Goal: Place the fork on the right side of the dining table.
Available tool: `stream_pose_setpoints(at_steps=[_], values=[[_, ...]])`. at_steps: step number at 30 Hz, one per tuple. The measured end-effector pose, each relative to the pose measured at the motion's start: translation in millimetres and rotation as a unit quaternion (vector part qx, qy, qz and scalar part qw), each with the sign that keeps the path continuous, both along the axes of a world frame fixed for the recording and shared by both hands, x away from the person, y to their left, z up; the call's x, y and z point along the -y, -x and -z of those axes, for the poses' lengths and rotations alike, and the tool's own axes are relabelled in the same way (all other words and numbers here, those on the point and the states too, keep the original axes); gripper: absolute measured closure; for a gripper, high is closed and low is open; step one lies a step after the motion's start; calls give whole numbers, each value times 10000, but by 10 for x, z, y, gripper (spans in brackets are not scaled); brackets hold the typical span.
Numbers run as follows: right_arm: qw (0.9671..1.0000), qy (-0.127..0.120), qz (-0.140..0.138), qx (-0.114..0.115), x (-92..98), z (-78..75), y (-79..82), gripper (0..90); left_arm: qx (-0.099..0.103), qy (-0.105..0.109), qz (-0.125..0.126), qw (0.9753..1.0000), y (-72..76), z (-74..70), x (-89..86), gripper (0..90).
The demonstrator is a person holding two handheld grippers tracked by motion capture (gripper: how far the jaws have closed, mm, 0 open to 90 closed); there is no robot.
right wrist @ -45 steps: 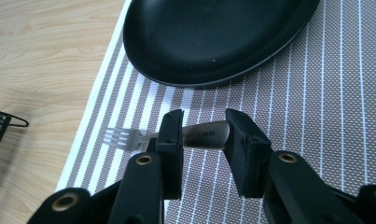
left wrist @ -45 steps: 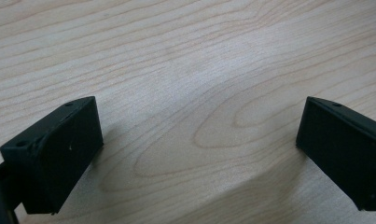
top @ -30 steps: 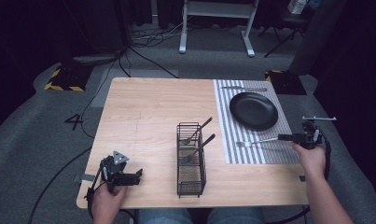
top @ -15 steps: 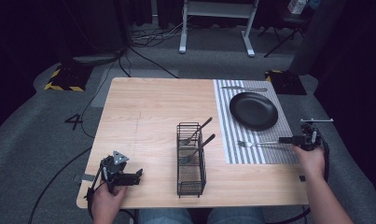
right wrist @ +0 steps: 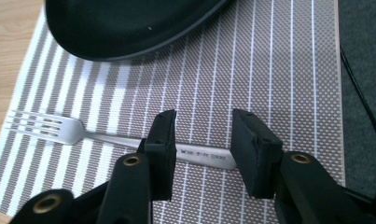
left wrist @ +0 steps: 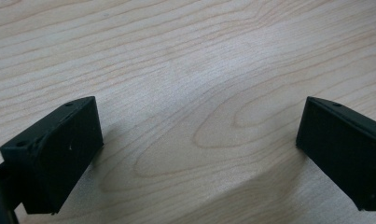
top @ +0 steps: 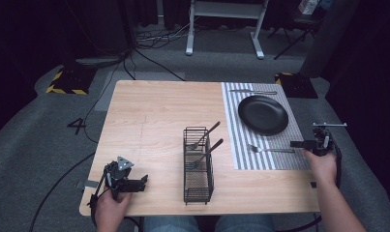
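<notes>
A pale wooden table point(top: 154, 121) is seen, with a grey-and-white striped woven placemat point(top: 241, 154) at its right. A round black plate point(top: 262, 114) sits there; just nearer, a silver metal fork point(right wrist: 50, 127) lies flat, tines left. Its engraved handle is straddled by the right gripper point(right wrist: 202, 147), jaws parted, the handle's end hidden behind them. The left gripper point(left wrist: 197, 154) is held wide open over bare wood.

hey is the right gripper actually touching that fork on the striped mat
Apart. In the right gripper view the right gripper stands open astride the fork handle, with striped mat showing between each jaw and the handle.
</notes>
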State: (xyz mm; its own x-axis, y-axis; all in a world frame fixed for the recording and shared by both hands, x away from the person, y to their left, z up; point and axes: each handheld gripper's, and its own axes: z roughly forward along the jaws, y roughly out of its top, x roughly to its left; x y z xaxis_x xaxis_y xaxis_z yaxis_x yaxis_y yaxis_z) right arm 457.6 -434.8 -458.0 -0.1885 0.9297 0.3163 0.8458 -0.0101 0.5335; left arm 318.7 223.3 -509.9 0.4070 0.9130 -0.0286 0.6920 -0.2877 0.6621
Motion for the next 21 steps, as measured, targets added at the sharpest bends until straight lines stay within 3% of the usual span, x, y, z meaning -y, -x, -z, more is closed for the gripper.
stream_pose_setpoints(at_steps=[10, 21], values=[[9980, 130, -407, 469, -178, -302, 113, 566, 0, -1, 1, 10000, 0, 0, 0, 5], [9863, 290, -1236, 1057, -553, -705, 380, 527, 2, -3, -1, 10000, 1, 0, 0, 5]])
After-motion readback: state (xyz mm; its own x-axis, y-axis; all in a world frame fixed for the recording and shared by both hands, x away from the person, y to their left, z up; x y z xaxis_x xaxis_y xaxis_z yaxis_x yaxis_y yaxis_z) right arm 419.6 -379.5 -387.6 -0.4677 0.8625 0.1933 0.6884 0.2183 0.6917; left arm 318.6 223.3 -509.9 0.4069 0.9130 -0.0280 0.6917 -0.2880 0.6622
